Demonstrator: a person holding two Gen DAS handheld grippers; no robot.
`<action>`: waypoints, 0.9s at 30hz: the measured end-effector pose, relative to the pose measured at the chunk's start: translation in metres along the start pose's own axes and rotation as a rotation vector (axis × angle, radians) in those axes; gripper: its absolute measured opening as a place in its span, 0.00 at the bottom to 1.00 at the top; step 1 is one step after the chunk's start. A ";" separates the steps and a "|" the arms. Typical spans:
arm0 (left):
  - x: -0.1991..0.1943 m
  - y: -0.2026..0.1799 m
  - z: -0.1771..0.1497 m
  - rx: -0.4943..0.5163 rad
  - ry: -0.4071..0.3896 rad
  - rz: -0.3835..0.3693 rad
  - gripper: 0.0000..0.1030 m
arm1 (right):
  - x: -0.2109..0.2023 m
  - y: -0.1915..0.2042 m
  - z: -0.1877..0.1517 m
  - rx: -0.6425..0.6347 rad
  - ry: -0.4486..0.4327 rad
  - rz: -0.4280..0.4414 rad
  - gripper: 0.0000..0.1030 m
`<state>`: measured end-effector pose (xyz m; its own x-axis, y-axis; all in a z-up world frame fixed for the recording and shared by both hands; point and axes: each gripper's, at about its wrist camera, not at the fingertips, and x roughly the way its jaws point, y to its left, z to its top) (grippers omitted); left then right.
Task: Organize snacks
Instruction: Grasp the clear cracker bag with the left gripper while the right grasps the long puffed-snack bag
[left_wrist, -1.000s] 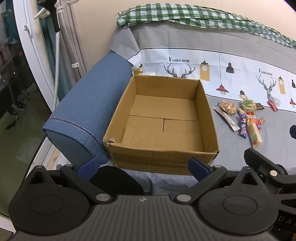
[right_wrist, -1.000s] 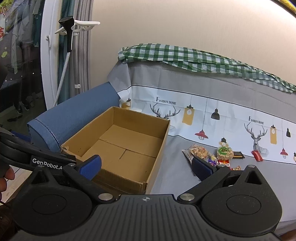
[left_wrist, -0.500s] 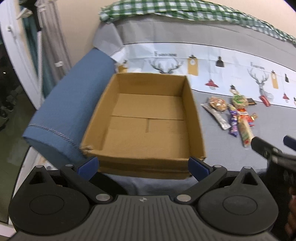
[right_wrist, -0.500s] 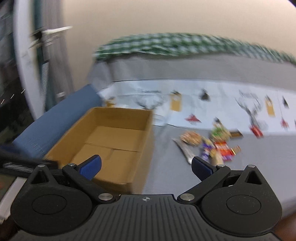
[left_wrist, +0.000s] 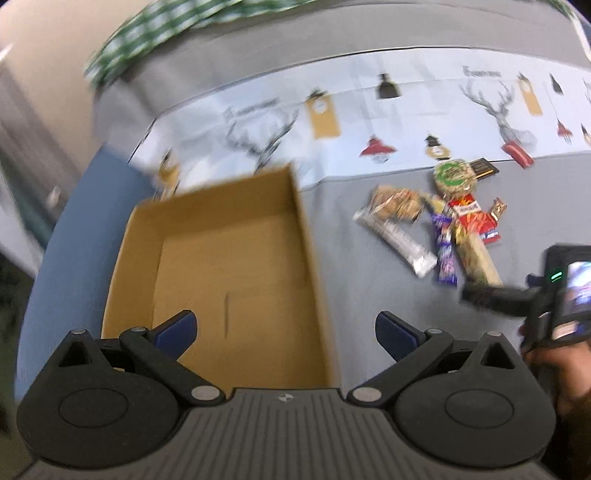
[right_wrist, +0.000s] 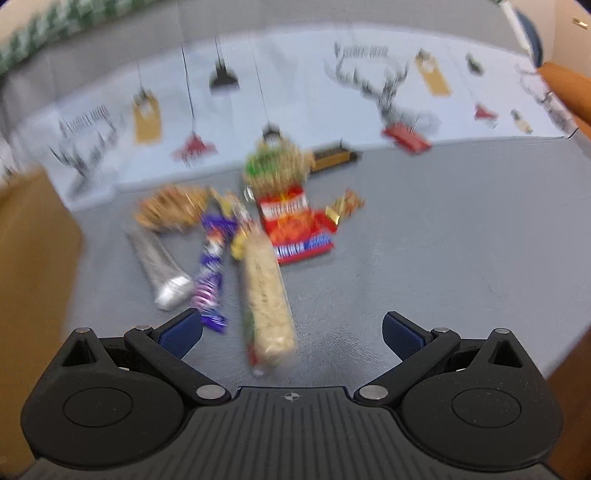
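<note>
An open cardboard box sits on the grey cloth and holds nothing. To its right lies a heap of snacks: a silver bar, a purple wrapper, a red packet, a long pale rice bar. My left gripper is open above the box's near right corner. In its own view my right gripper is open and low, with the near end of the rice bar between its fingers, untouched. Both views are blurred.
A blue cushion flanks the box on the left. A printed cloth with deer and lamps covers the back rest. A small dark bar and a red bar lie farther back. A hand holds the right gripper's body.
Both grippers swung right. The right one dropped toward the snack heap, which now fills its view. The left one moved from facing the box squarely to its right corner.
</note>
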<state>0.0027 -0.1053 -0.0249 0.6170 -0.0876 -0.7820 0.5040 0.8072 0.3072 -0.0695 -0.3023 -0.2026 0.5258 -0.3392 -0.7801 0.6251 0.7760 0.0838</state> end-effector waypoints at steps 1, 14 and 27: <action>0.010 -0.011 0.013 0.036 -0.014 0.015 1.00 | 0.017 0.003 0.001 -0.012 0.022 0.002 0.99; 0.235 -0.148 0.138 0.648 0.063 -0.176 1.00 | 0.079 -0.043 0.020 0.176 0.025 -0.163 1.00; 0.311 -0.197 0.144 0.920 0.155 -0.269 1.00 | 0.084 -0.029 0.030 -0.106 -0.022 -0.196 0.99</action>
<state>0.1826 -0.3753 -0.2504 0.3584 -0.0716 -0.9308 0.9330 -0.0069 0.3598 -0.0263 -0.3693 -0.2525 0.4131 -0.5000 -0.7612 0.6533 0.7450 -0.1348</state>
